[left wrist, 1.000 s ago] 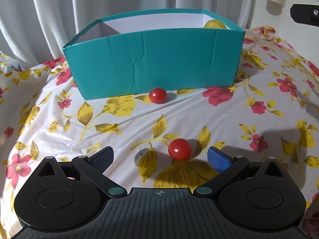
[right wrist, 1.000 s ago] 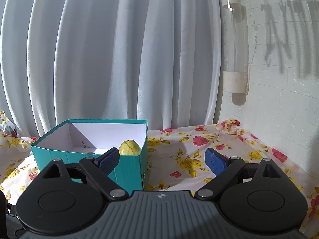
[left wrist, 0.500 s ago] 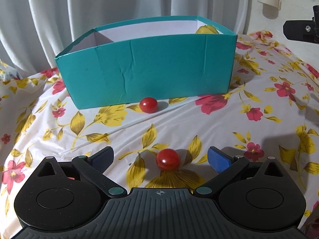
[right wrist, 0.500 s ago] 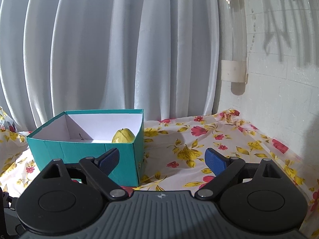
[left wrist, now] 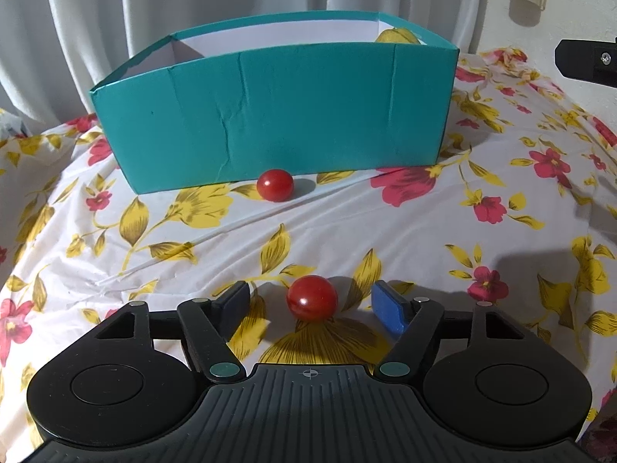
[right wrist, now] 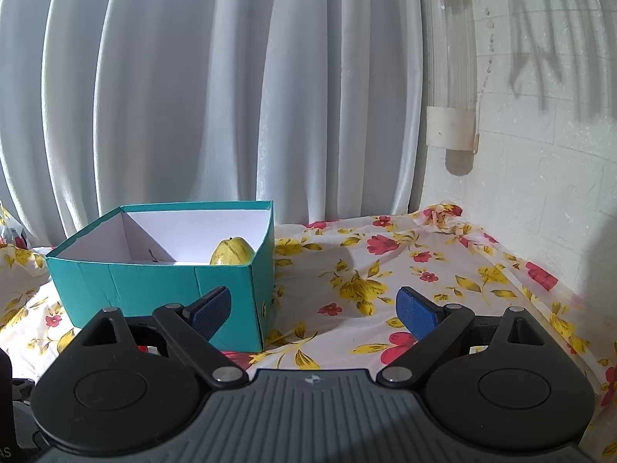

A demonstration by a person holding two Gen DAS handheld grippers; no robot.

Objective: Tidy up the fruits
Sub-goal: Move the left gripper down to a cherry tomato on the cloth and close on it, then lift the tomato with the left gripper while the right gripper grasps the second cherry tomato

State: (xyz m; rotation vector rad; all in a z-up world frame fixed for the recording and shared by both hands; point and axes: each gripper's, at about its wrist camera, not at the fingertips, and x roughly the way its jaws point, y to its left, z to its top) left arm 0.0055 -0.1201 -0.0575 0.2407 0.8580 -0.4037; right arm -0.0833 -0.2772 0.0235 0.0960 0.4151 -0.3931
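Observation:
In the left wrist view a small red tomato lies on the floral cloth between the blue pads of my left gripper, which is open and apart from it. A second red tomato rests against the front wall of a teal box. A yellow-green fruit peeks over the box's far right corner. In the right wrist view the teal box holds that fruit. My right gripper is open and empty, held above the cloth right of the box.
A floral tablecloth covers the table. White curtains hang behind the box. A white tiled wall with a clear tube holder stands at the right. Part of the right gripper shows at the left wrist view's right edge.
My left gripper has moved forward around the near tomato and its jaws have narrowed slightly. My right gripper has drifted; the box now sits lower and further left in its view.

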